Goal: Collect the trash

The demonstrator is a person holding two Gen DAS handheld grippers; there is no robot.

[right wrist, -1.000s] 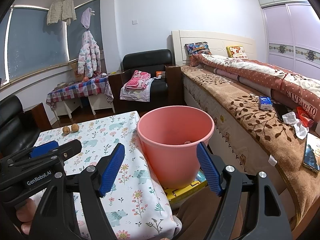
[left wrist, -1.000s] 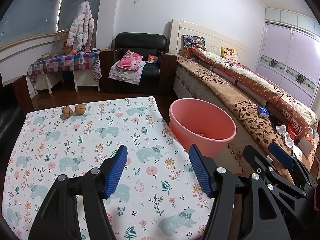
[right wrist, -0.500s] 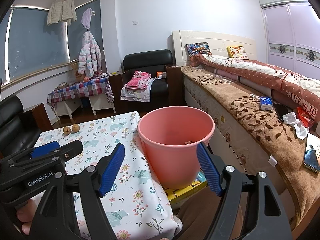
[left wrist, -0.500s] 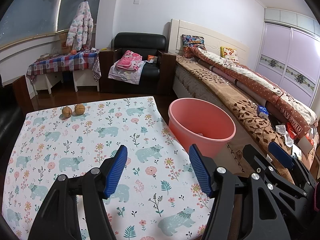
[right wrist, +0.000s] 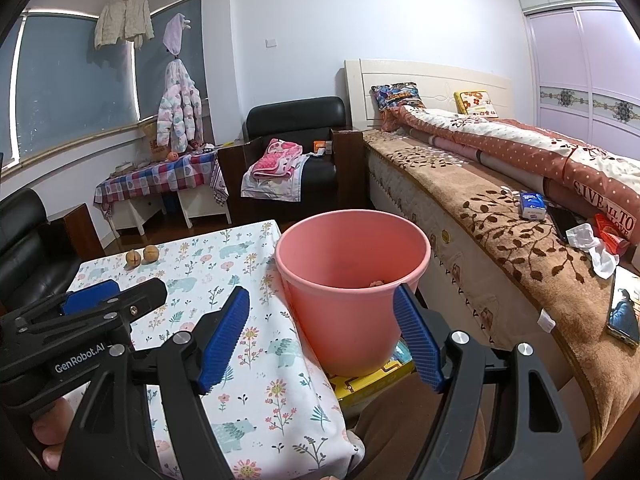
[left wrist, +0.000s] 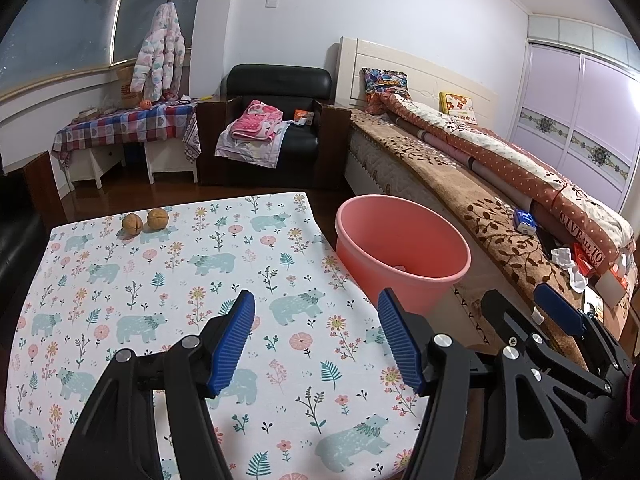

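A pink bucket (left wrist: 402,254) (right wrist: 352,280) stands on the floor between the table and the bed, with a small scrap inside. Two walnuts (left wrist: 144,221) (right wrist: 142,255) lie at the far left of the bear-patterned tablecloth (left wrist: 168,280) (right wrist: 256,344). My left gripper (left wrist: 316,340) hovers open over the near part of the table, nothing between its blue pads. My right gripper (right wrist: 320,332) is open too, held in front of the bucket, empty. Crumpled white tissue (right wrist: 592,246) (left wrist: 568,264) lies on the bed's brown blanket.
The bed (right wrist: 500,216) runs along the right with a blue tissue pack (right wrist: 532,205), a red packet and a phone (right wrist: 624,312). A black armchair (left wrist: 276,128) with clothes and a checked side table (left wrist: 128,124) stand at the back. A yellow box (right wrist: 372,376) lies under the bucket.
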